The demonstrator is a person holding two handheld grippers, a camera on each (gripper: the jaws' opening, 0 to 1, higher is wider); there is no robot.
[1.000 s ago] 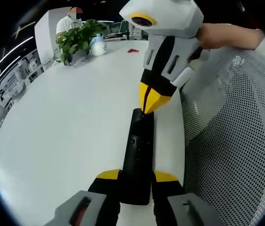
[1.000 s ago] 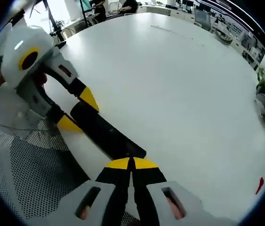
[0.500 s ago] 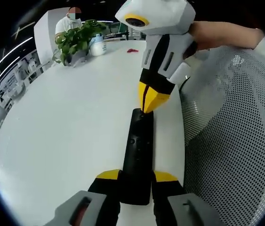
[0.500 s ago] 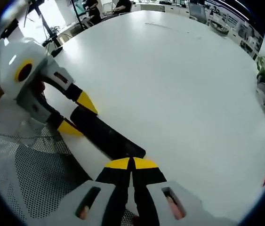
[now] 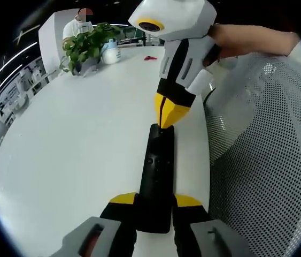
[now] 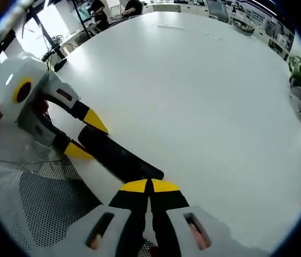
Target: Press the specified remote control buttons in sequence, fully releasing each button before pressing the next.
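- The black remote control (image 5: 157, 171) lies lengthwise on the white desk (image 5: 80, 139), close to the desk's edge, with its near end clamped between the yellow-tipped jaws of the left gripper (image 5: 155, 201). Small buttons show on its top face, too small to tell apart.
- In the left gripper view, the right gripper (image 5: 167, 119) comes down from above with its two yellow tips pressed together, and the point sits at the far end of the remote; whether it touches the surface there cannot be told.
- A hand (image 5: 241, 40) holds the right gripper's white body from the right.
- In the right gripper view, the right gripper (image 6: 149, 185) shows its jaws closed against each other, with nothing between them, just at the end of the remote control (image 6: 115, 156).
- In that view the left gripper (image 6: 83, 134) reaches in from the left, its two yellow tips on either side of the remote's other end.
- A perforated mesh chair back (image 5: 262, 155) stands just beside the desk edge.
- At the far end of the desk stand a potted plant (image 5: 86, 45) and a white bottle (image 5: 111, 52), with a small red object (image 5: 150, 57) well apart from the remote.
- A seated person (image 5: 78, 27) is behind the plant.
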